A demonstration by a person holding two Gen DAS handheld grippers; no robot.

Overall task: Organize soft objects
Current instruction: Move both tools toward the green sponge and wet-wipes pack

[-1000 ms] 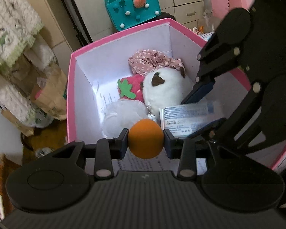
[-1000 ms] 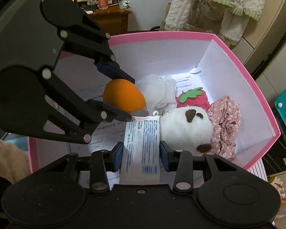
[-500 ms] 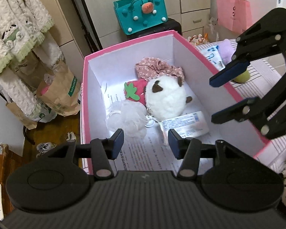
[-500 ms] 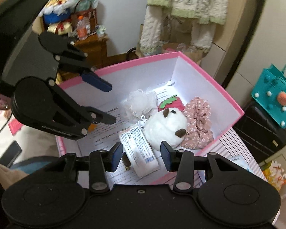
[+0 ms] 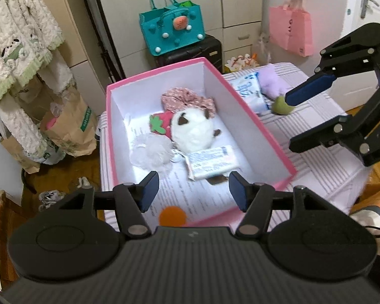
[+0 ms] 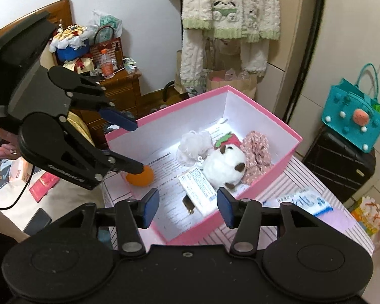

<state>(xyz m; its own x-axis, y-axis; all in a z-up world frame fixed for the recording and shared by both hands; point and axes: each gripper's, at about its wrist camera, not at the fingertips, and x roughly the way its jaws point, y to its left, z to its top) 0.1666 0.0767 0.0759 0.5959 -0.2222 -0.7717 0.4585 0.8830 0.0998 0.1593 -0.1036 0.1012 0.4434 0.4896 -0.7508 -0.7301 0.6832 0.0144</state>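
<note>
The left gripper (image 5: 192, 192) hangs over the near end of the pink box (image 5: 266, 131), its jaws wide open and holding nothing. Inside the box, an orange ball (image 5: 172, 215) sits at the near end. Farther in lie a white puff (image 5: 149, 150), a tissue pack (image 5: 211, 160), a white plush (image 5: 192, 131), a strawberry toy (image 5: 162, 124) and a pink cloth (image 5: 187, 100). Right of the box, on the striped tabletop (image 5: 324, 167), sit a wipes pack (image 5: 249, 90), a purple toy (image 5: 271, 81) and a green ball (image 5: 280, 106). The right gripper (image 6: 187, 201) hangs over the box's other side, jaws wide open and empty.
</note>
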